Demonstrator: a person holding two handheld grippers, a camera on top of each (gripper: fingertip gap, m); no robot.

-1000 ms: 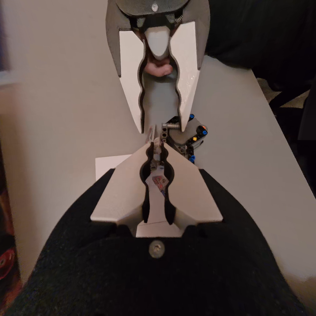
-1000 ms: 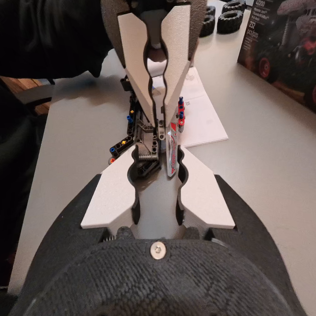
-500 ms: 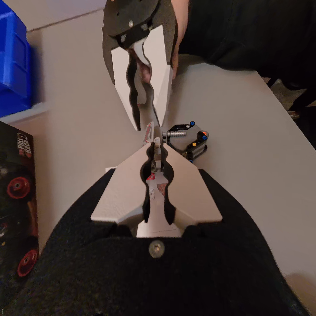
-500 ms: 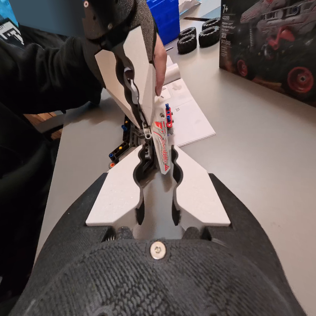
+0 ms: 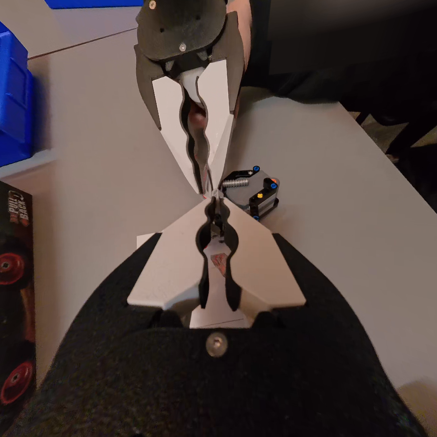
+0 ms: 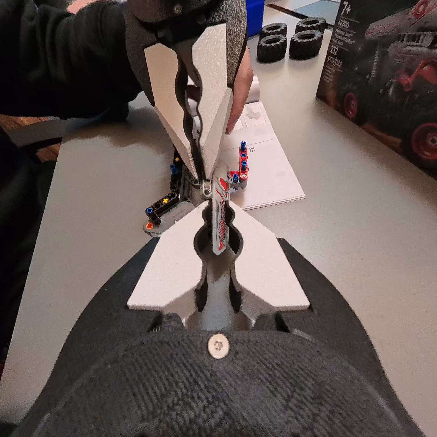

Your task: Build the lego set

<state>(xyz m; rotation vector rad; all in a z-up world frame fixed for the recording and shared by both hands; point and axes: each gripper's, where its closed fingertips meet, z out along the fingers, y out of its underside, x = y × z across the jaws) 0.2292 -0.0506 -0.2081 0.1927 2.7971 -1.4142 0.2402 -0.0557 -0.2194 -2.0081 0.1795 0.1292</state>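
Right wrist view shows my right gripper [image 6: 218, 210] closed on a grey panel [image 6: 220, 220] with red markings, held edge-up between the pads. My left gripper [image 6: 201, 176] comes in from the far side, its tips pinched together on a small grey connector [image 6: 206, 189] at the panel's far end. The chassis [image 6: 165, 208], black beams over a grey block with blue, yellow and orange pins, lies on the table [image 6: 99, 189] just below and left of the panel. A red piece [image 6: 241, 170] with blue pins rests on the booklet [image 6: 267, 175] just beyond.

In the left wrist view the two sets of tips nearly meet over the chassis [image 5: 255, 194], spring [image 5: 236, 183] on top. I cannot tell whether connector and panel are already joined.

I judge the step to be mating these two. To do it well I would keep the panel square, line hole and pin on one axis, and press straight without twisting, since a thin panel gripped by its edges could pivot or slip.
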